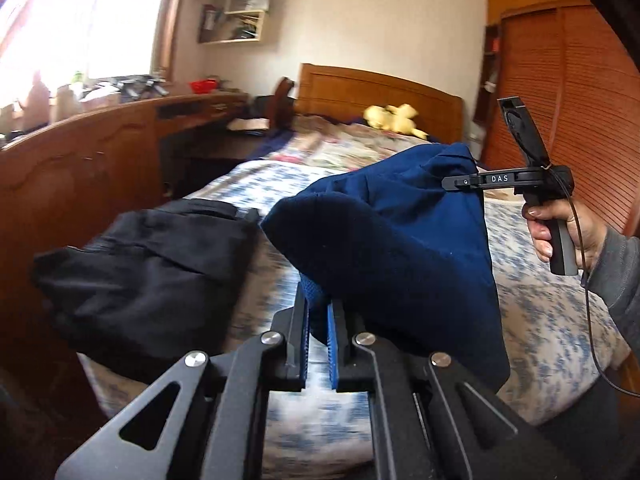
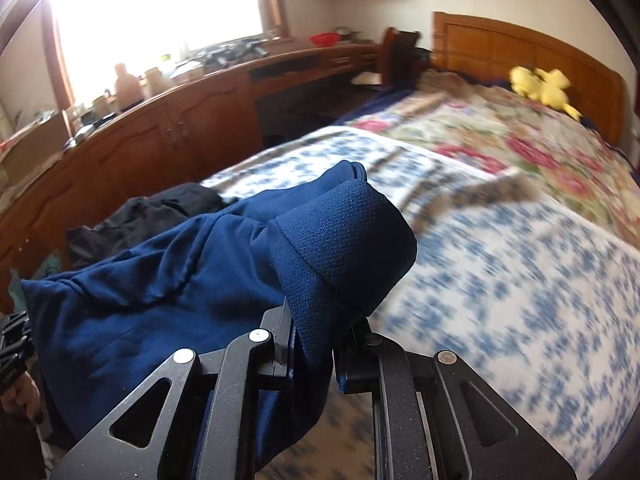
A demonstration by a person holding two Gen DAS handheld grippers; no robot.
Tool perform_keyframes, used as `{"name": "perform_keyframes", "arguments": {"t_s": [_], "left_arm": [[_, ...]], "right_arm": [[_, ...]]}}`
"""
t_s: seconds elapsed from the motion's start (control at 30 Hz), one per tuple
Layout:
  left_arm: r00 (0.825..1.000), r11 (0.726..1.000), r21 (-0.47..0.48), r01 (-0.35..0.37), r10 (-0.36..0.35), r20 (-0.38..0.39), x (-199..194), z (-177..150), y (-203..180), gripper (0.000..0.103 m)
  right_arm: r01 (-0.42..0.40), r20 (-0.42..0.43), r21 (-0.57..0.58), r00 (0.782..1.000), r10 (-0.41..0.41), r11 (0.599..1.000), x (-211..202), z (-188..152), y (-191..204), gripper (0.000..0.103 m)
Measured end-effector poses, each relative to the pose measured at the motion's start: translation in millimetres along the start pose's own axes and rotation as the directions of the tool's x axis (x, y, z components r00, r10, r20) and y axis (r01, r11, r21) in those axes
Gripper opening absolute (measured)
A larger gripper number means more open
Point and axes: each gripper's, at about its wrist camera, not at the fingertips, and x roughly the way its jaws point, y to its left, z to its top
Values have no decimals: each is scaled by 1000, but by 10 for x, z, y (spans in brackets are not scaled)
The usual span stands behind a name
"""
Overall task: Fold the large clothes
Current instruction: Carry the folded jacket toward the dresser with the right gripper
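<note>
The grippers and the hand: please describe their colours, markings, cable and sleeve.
The left gripper is black with blue ribbed pads and silver pivot bolts. The right gripper is black, marked "DAS", trailing a thin dark cable. The right hand wears a grey sleeve.

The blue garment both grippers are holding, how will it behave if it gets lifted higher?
The blue garment looks floppy: it sags between the left gripper and right gripper, so it would likely droop and swing. Its textured ribbed band probably resists slipping. The knit looks thick, so maybe fairly heavy.
</note>
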Motion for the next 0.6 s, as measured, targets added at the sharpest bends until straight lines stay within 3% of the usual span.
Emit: {"name": "perform_keyframes", "arguments": {"t_s": [0.27, 0.6], "left_arm": [[987, 988, -20, -156, 156, 38, -129, 219, 792, 6], [939, 939, -68, -336, 340, 51, -277, 303, 1682, 6]], "right_arm": [[-40, 13, -88, 999, 41, 995, 614, 672, 913, 12], [-73, 46, -177, 996, 82, 981, 1185, 1285, 1959, 12]]}}
